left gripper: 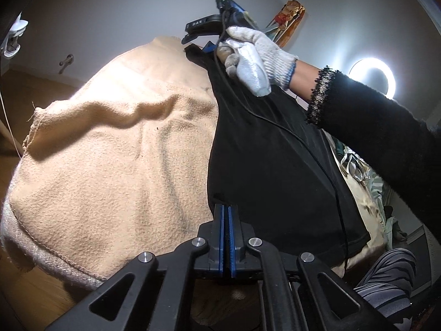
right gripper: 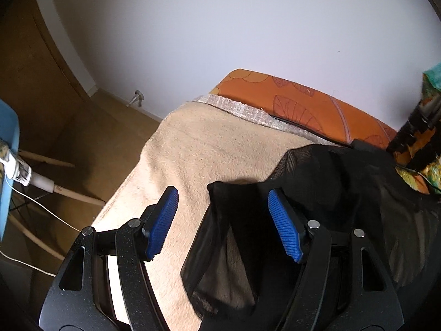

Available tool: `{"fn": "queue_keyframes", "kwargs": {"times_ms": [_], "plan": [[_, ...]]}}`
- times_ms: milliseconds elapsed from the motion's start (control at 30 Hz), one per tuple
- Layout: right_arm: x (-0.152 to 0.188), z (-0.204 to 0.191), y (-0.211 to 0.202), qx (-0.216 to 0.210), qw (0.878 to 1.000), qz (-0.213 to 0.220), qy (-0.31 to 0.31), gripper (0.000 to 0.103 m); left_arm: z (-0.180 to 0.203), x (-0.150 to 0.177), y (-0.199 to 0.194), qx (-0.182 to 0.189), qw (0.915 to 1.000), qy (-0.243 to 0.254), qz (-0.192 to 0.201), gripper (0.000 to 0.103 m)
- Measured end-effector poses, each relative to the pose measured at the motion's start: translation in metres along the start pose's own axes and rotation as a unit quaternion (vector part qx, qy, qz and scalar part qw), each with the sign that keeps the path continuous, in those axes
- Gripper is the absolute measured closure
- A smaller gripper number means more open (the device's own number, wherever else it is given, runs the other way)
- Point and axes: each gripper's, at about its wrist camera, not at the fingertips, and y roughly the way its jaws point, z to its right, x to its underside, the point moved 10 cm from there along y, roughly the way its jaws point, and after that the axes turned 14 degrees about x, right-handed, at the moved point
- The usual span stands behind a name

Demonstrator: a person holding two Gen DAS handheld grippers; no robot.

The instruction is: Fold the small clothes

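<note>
A thin black garment (left gripper: pixel 275 149) lies on a beige towel (left gripper: pixel 115 160) spread over a bed. My left gripper (left gripper: pixel 226 209) is shut on the near edge of the black garment. In the left wrist view my right gripper (left gripper: pixel 193 34), held by a gloved hand (left gripper: pixel 256 55), hovers over the garment's far corner. In the right wrist view the right gripper (right gripper: pixel 223 220) is open, its blue pads (right gripper: pixel 161 224) wide apart above the sheer black garment (right gripper: pixel 330 193) and the towel (right gripper: pixel 215 149).
An orange leaf-print cushion (right gripper: pixel 303 102) lies at the bed's far end against a white wall. A ring light (left gripper: pixel 372 78) glows at right. A blue chair (right gripper: pixel 8 165) with a white cable stands on the wooden floor at left. More clothes (left gripper: pixel 366 182) lie at right.
</note>
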Motion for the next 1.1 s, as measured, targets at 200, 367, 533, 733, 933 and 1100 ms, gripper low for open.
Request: {"fn": "queue_keyframes", "kwargs": {"times_ms": [200,367,533,733,933,1100], "plan": [[0.006,-0.002,0.009,0.038,0.998,-0.002,-0.045,0.052,0.0,-0.001,0.0,0.001,1.0,0.0,0.002,0.103],[0.005,0.005,0.002,0.03,0.998,-0.002,-0.046,0.097,0.003,-0.001,-0.001,0.001,1.0,0.004,0.003,0.103],[-0.005,0.017,-0.02,-0.013,1.0,0.022,-0.014,0.099,0.013,-0.005,-0.006,0.01,0.9998,0.015,0.011,0.103],[-0.019,0.038,-0.047,-0.046,0.997,0.053,0.024,0.099,0.028,-0.009,-0.008,0.02,0.9993,0.028,0.012,0.103],[-0.021,0.066,-0.068,-0.06,0.994,0.073,0.051,0.099,0.039,-0.013,-0.006,0.029,0.9986,0.043,0.003,0.103],[-0.012,0.109,-0.084,-0.071,0.989,0.091,0.091,0.099,0.057,-0.012,0.005,0.037,0.997,0.067,-0.013,0.103]]}}
